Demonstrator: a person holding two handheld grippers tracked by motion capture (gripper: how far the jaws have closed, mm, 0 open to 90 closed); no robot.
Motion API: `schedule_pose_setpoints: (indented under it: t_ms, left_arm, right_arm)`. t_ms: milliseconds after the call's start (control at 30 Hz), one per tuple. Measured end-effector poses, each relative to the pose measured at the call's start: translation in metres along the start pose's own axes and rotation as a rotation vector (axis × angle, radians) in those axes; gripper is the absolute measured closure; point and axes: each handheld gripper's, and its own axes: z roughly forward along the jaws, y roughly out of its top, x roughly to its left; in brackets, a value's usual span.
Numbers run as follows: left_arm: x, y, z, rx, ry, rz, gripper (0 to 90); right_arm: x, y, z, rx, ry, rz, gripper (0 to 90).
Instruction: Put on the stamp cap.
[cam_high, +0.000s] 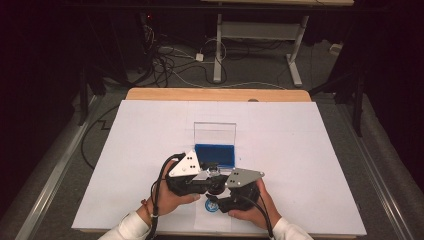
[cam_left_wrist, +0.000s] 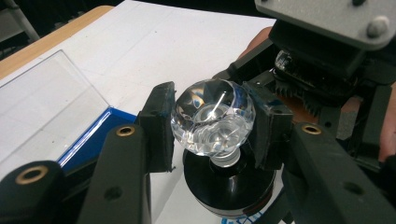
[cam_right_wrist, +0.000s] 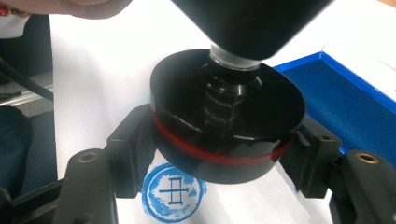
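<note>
A stamp with a clear faceted crystal knob (cam_left_wrist: 212, 116) and a round black base (cam_right_wrist: 224, 116) with a red band hangs just above the white paper. My left gripper (cam_left_wrist: 212, 126) is shut on the knob, one pad on each side. My right gripper (cam_right_wrist: 224, 149) comes in low from the other side, and its pads (cam_right_wrist: 133, 140) flank the base's rim without clearly pressing on it. In the high view both grippers meet near the table's front, left gripper (cam_high: 207, 175) and right gripper (cam_high: 222, 192). A round blue stamp print (cam_right_wrist: 173, 190) lies on the paper under the base.
An open blue ink pad (cam_high: 215, 154) with its clear lid (cam_high: 215, 132) standing up sits just beyond the grippers. White paper (cam_high: 300, 150) covers the wooden table. Cables and a desk frame lie on the floor behind.
</note>
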Motion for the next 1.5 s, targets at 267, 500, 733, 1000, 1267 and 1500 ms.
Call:
schedule_pose_setpoints:
  t_ms: [267,500,733,1000,1267,1500]
  left_arm:
    - [0.001,0.001,-0.003,-0.005,0.011,0.003,55.1]
    - [0.004,0.002,-0.009,-0.018,0.026,-0.001,55.1]
    - [0.006,0.003,-0.015,-0.025,0.044,0.001,55.1]
    - [0.009,0.002,-0.021,-0.026,0.064,0.003,55.1]
    - [0.012,-0.001,-0.028,-0.019,0.085,0.002,55.1]
    - [0.016,-0.004,-0.033,-0.013,0.105,-0.002,55.1]
  right_arm:
    - [0.000,0.000,-0.002,-0.001,-0.004,-0.010,30.5]
    - [0.001,-0.002,-0.001,0.011,-0.004,-0.007,29.2]
    - [-0.001,-0.004,-0.004,0.014,-0.013,-0.014,28.9]
    - [-0.008,-0.006,-0.015,-0.010,-0.064,-0.022,28.9]
    - [-0.013,-0.007,-0.029,-0.030,-0.116,-0.039,28.9]
    - [-0.018,-0.007,-0.046,-0.060,-0.165,-0.039,28.6]
